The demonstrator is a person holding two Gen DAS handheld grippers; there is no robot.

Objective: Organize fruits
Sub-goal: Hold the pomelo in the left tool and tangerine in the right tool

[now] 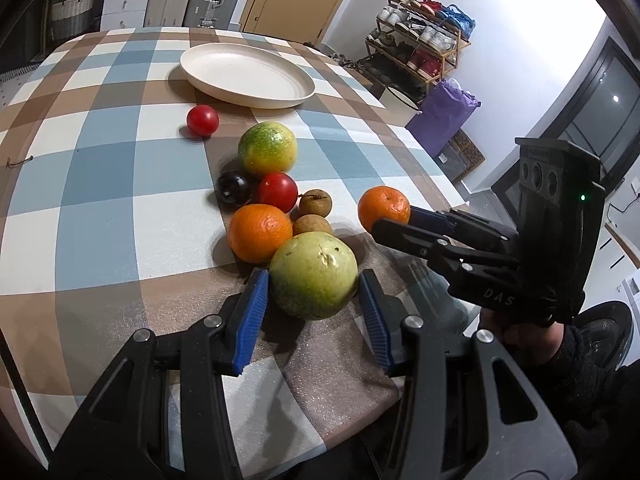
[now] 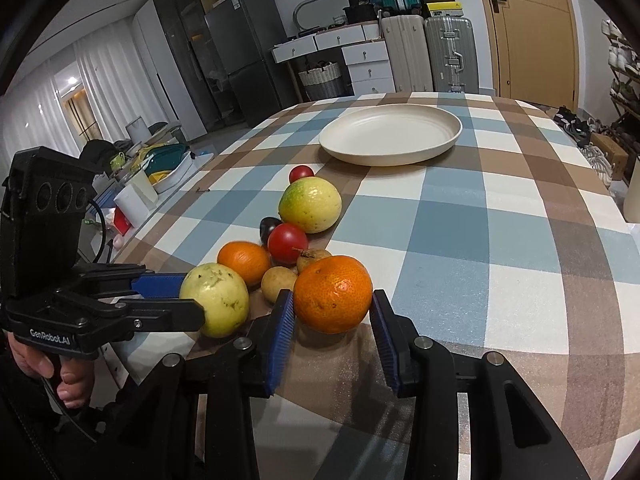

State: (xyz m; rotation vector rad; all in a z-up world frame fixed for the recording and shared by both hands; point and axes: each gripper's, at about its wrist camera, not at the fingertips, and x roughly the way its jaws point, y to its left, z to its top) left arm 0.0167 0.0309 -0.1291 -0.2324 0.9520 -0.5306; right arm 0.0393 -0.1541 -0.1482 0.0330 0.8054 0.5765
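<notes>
The left tool (image 1: 313,292) straddled the pale green guava (image 1: 313,275) on the checked tabletop (image 1: 100,184), pads apart, barely touching it. Beside it, the right tool (image 2: 333,307) bracketed a tangerine (image 2: 333,294), also unclamped. Fruit crowded close: closing carelessly could nudge the neighbouring orange (image 1: 260,233) or roll either fruit away from the empty plate (image 1: 247,75).

Evenly lit indoors and mostly sharp, with strong glare whitening the wall (image 1: 540,20) at upper right, soft shadows under the fruit on the tablecloth (image 2: 480,240), heavy fisheye bending and dark vignetted corners in both views.
</notes>
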